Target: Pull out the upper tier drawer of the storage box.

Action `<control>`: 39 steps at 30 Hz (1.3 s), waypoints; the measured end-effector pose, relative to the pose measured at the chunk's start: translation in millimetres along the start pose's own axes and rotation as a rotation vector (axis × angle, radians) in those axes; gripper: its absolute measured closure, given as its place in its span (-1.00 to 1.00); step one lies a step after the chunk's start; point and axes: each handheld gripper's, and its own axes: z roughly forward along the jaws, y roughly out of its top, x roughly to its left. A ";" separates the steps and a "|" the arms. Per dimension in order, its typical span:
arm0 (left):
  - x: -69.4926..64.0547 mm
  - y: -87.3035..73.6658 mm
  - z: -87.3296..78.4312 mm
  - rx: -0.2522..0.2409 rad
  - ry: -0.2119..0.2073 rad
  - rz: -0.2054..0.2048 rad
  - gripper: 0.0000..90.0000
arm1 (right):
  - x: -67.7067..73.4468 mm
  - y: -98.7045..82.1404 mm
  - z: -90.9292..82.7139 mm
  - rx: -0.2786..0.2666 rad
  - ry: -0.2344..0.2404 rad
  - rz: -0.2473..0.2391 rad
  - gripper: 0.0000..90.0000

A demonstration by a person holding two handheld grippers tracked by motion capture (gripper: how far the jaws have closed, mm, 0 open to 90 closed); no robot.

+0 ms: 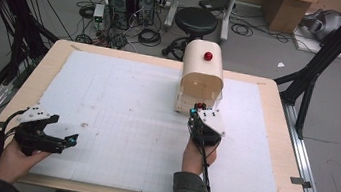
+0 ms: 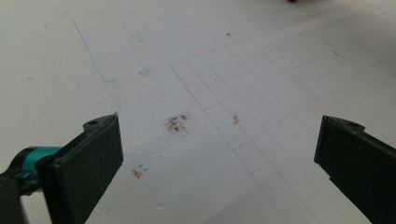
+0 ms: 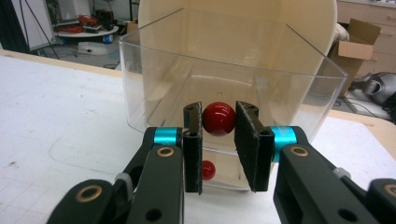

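At frame centre, the right gripper (image 3: 219,122) clenches the red knob (image 3: 218,118) of the clear drawer (image 3: 154,84), seemingly for pulling, while the left gripper (image 2: 217,154) idles released.

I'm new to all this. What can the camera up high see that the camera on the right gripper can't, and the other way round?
The high view alone takes in the left gripper, open over the white board, and a red knob on top of the cream box. The right gripper view alone reveals the clear drawer pulled out, with a second red knob's reflection below. Both share the right gripper, shut on the drawer's red knob.
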 end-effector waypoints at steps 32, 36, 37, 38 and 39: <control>-1.1 0.3 0.6 0.001 -0.001 0.002 -0.96 | 1.8 -8.6 -22.8 -0.030 0.015 0.004 0.62; -1.1 0.3 0.5 0.001 -0.001 0.002 -0.96 | 1.4 -9.1 -22.9 -0.031 0.018 0.003 0.62; -1.1 0.3 0.5 0.001 -0.002 0.002 -0.96 | 1.5 -9.1 -22.9 -0.029 0.017 0.007 0.62; -1.1 0.3 0.5 0.000 -0.002 0.002 -0.96 | 1.6 -9.1 -22.9 -0.028 0.018 0.011 0.62; -1.1 0.3 0.4 0.001 -0.001 0.002 -0.96 | 1.5 -9.2 -22.9 -0.028 0.018 0.011 0.62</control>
